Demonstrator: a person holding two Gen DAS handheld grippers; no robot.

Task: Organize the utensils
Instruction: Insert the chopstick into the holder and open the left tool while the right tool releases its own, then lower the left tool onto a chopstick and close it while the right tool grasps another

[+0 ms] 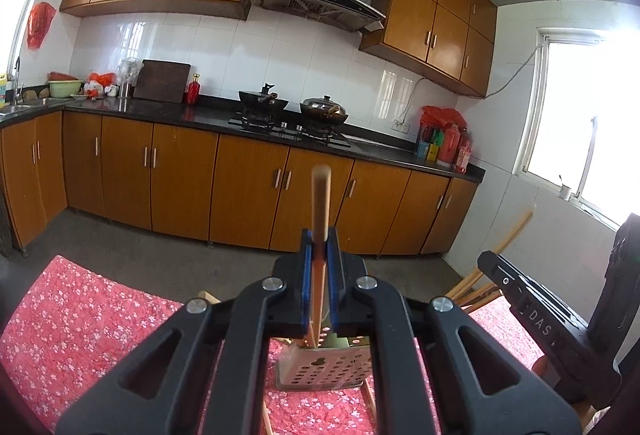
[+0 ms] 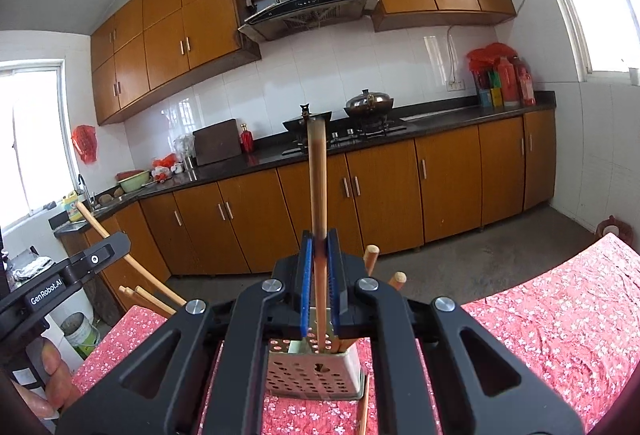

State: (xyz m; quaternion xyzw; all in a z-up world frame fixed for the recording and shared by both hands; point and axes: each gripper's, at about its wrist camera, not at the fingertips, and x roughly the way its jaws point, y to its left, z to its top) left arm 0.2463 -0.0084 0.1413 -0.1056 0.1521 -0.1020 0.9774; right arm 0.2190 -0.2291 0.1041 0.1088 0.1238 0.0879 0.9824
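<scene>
In the left wrist view my left gripper (image 1: pixel 320 247) is shut on a wooden chopstick (image 1: pixel 321 203) that stands upright. Its lower end reaches into a perforated metal holder (image 1: pixel 320 375) on the red floral tablecloth (image 1: pixel 80 315). In the right wrist view my right gripper (image 2: pixel 319 247) is shut on another upright chopstick (image 2: pixel 316 187), over a perforated holder (image 2: pixel 312 375) with two more chopsticks (image 2: pixel 371 259) in it. Each view shows the other gripper off to the side: the right gripper (image 1: pixel 520 291) and the left gripper (image 2: pixel 80 267), each gripping a stick.
Loose chopsticks (image 1: pixel 370 401) lie on the cloth by the holder. A hand (image 2: pixel 48 375) grips the left tool. Beyond the table are a bare floor (image 1: pixel 160 251), brown cabinets, a counter with two woks (image 1: pixel 324 111) and a window (image 1: pixel 580 123).
</scene>
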